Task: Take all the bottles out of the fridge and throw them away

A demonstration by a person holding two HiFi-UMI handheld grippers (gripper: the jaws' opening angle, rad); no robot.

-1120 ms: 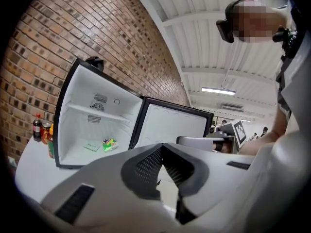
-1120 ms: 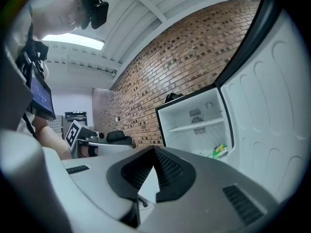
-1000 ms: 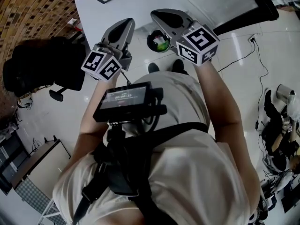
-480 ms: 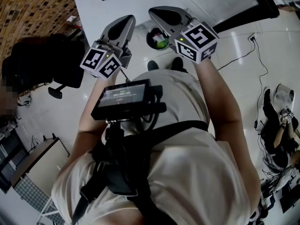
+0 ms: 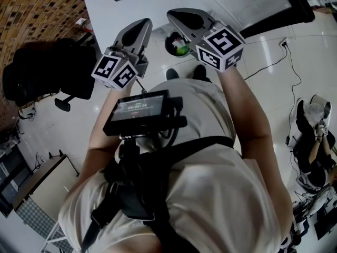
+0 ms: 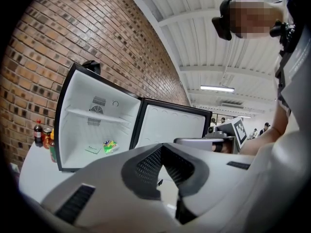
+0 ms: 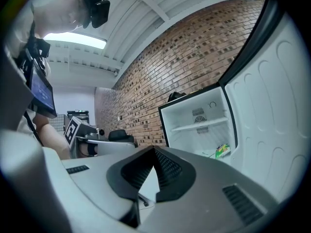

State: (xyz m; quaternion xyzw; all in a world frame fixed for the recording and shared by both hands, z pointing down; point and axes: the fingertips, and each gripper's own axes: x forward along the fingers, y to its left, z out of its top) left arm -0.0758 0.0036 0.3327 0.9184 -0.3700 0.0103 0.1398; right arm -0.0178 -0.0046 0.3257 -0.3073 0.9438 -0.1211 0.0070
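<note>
1. Head view looks steeply down on a person (image 5: 221, 183) wearing a chest-mounted screen (image 5: 141, 108). The left tool (image 5: 142, 25) and the right tool (image 5: 179, 16) are held out side by side in front.
2. Left gripper view shows the left tool's jaws closed together with nothing between them. Right gripper view shows the right tool's jaws likewise meeting at the tips, with nothing held.
3. Ahead of the left tool an open fridge (image 6: 97, 125) stands on a white table (image 6: 39, 171). Its door (image 6: 170, 125) is swung wide, over on the right tool's side.
4. The bottles (image 6: 40, 132) stand in a small group on the table just outside the fridge's left wall. They are ahead and to the left of the left tool, well apart from both tools.
5. On the fridge floor lie a green packet (image 6: 110, 145) and a flat card (image 6: 92, 149). One shelf (image 6: 97, 115) crosses the upper part.
6. Seen between the two tools from above, a black bin (image 5: 178, 45) with something green in it sits on the glossy pale floor (image 5: 263, 88). It is just beyond the person's shoes (image 5: 171, 76).
7. A brick wall (image 6: 73, 42) runs behind the fridge. Left of the left tool a black office chair (image 5: 52, 73) stands on the floor.
8. Overhead is a white ribbed ceiling (image 6: 194, 33) with a strip light (image 6: 217, 88).
9. Right of the right tool a cable (image 5: 284, 57) trails over the floor. A second person (image 5: 311, 159) sits at the far right.
</note>
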